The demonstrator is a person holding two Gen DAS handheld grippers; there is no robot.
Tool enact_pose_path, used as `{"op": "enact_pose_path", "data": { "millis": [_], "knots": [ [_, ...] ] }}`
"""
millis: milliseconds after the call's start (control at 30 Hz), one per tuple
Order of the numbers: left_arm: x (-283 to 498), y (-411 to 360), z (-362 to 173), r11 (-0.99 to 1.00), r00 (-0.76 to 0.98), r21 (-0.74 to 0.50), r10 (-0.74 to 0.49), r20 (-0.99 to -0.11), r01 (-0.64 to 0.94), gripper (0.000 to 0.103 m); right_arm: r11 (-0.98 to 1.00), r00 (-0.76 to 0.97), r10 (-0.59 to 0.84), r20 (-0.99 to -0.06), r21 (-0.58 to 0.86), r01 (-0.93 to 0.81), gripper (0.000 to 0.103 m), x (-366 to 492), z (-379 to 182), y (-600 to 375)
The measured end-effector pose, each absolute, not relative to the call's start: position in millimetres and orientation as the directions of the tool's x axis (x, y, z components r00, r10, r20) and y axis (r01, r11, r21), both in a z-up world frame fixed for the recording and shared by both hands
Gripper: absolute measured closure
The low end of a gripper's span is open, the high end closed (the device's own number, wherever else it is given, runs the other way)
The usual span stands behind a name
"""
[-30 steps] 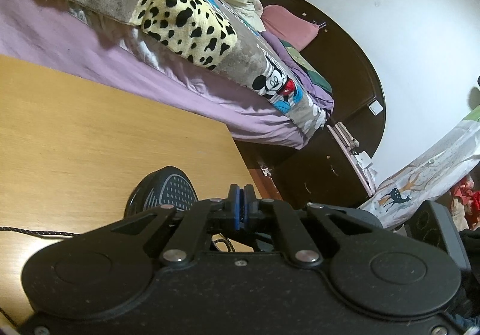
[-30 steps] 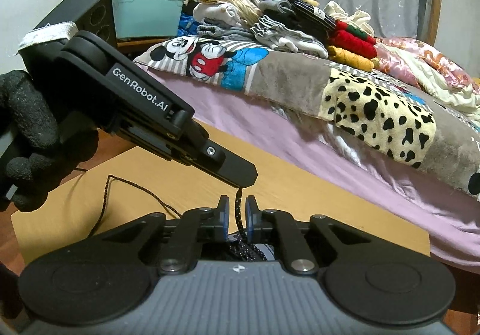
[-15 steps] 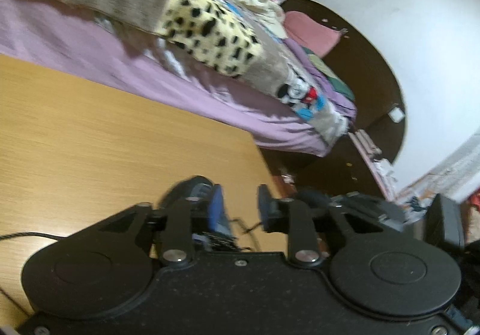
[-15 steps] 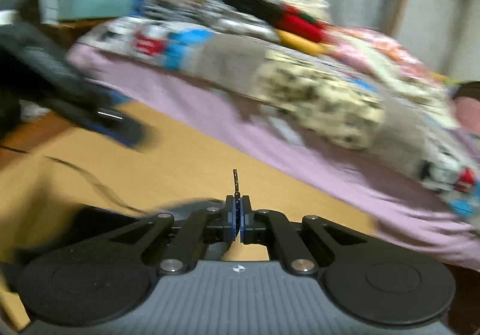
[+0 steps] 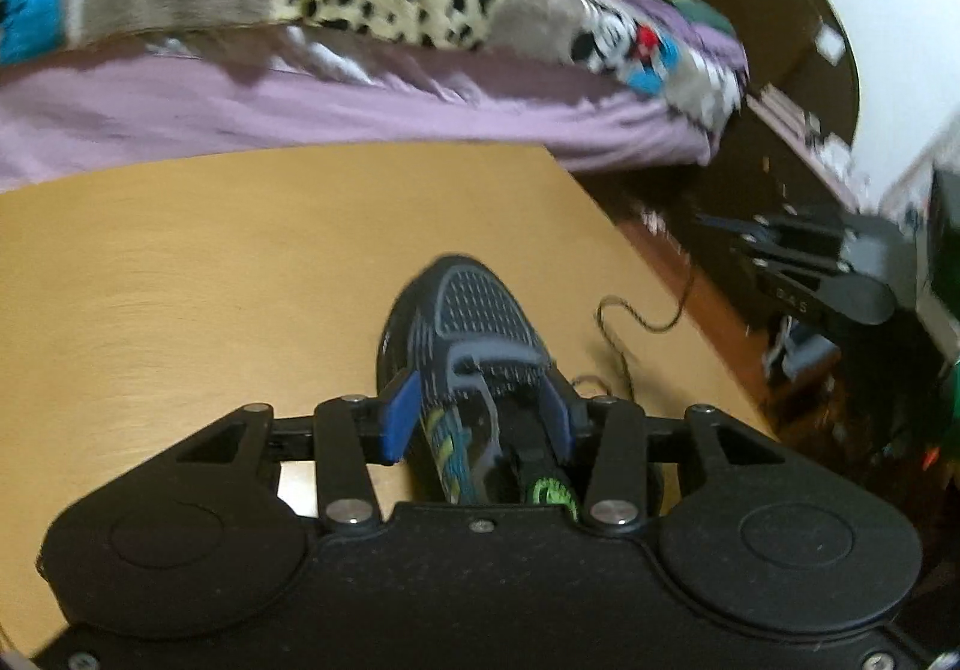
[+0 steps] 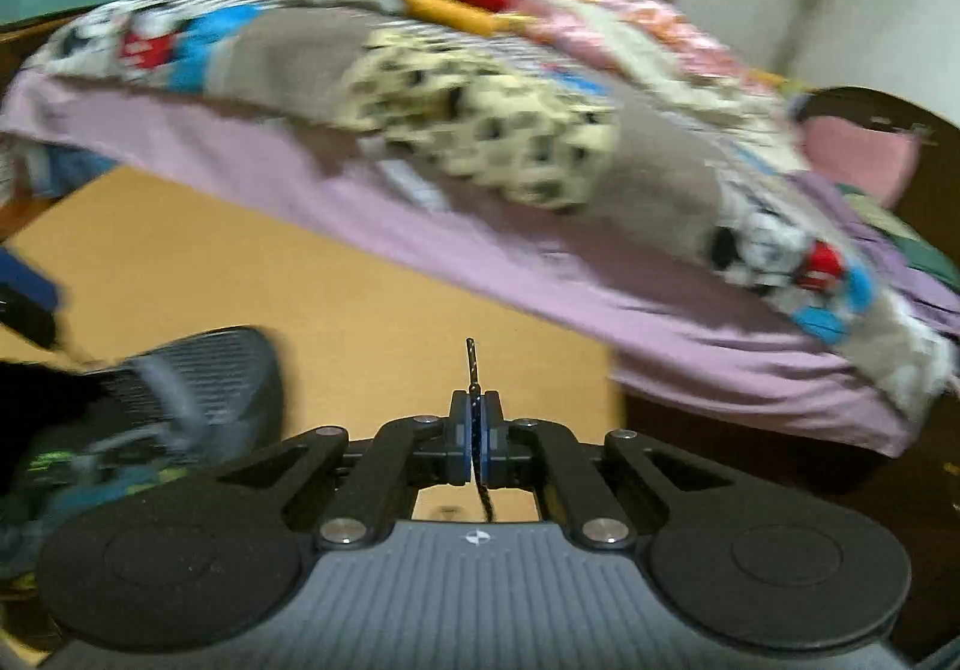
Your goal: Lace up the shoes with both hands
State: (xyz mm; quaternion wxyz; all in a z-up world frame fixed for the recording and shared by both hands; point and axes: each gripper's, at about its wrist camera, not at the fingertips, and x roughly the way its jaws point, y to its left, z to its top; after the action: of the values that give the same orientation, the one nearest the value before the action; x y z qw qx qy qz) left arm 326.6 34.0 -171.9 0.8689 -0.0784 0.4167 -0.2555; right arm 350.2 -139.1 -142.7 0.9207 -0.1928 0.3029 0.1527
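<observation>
Fingers of the left gripper [image 5: 477, 421], just opening, stand spread over the tongue of a dark mesh shoe [image 5: 465, 322], pinching nothing. Fingers of the right gripper [image 6: 476, 445] are pressed together on the black lace [image 6: 470, 364], whose tip juts above them. The shoe rests on the wooden surface [image 5: 210, 274]; beyond lies the bed [image 5: 360, 94].

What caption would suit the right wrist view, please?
Right gripper shut on the lace tip, above the table, shoe at left.
</observation>
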Motion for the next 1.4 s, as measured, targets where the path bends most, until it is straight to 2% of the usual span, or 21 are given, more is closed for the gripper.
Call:
{"op": "enact_pose_path", "data": {
  "millis": [167,400,467,600,700,833,1100,1233,1400],
  "knots": [
    [321.5,20.3,-176.2,0.857,0.499,-0.251,-0.475,-0.725,0.451,0.061,0.822,0.693,0.292,-0.659,-0.198,-0.534,0.099,339.5,-153.7,-99.4],
    [318.7,16.3,-179.6,0.853,0.496,-0.196,-0.452,-0.741,0.485,0.063,0.769,0.607,0.41,-0.68,-0.1,-0.631,0.099,333.1,-154.4,-75.3],
    [317.3,16.4,-180.6,0.85,0.497,-0.187,-0.451,-0.741,0.493,0.069,0.759,0.592,0.431,-0.68,-0.082,-0.647,0.099,333.4,-154.4,-70.4],
    [317.7,21.2,-181.7,0.856,0.503,-0.187,-0.445,-0.741,0.482,0.075,0.734,0.564,0.467,-0.681,-0.057,-0.677,0.099,334.4,-154.3,-61.0],
    [318.8,25.3,-181.9,0.854,0.502,-0.216,-0.463,-0.731,0.472,0.085,0.714,0.542,0.482,-0.688,-0.051,-0.699,0.099,333.6,-155.0,-54.8],
    [323.6,38.1,-186.5,0.86,0.493,-0.313,-0.492,-0.718,0.402,0.09,0.689,0.516,0.487,-0.705,-0.053,-0.723,0.099,331.7,-157.4,-48.5],
    [331.4,72.1,-202.7,0.792,0.47,-0.585,-0.588,-0.658,0.173,0.092,0.634,0.477,0.456,-0.751,-0.102,-0.766,0.099,323.6,-165.5,-34.6],
    [331.3,78.0,-206.0,0.752,0.466,-0.65,-0.618,-0.633,0.114,0.092,0.605,0.462,0.441,-0.769,-0.126,-0.786,0.099,318.3,-169.8,-26.9],
    [330.2,78.3,-204.6,0.743,0.465,-0.662,-0.623,-0.629,0.1,0.092,0.583,0.455,0.425,-0.783,-0.148,-0.799,0.099,314.5,-175.1,-18.0]
  ]
}}
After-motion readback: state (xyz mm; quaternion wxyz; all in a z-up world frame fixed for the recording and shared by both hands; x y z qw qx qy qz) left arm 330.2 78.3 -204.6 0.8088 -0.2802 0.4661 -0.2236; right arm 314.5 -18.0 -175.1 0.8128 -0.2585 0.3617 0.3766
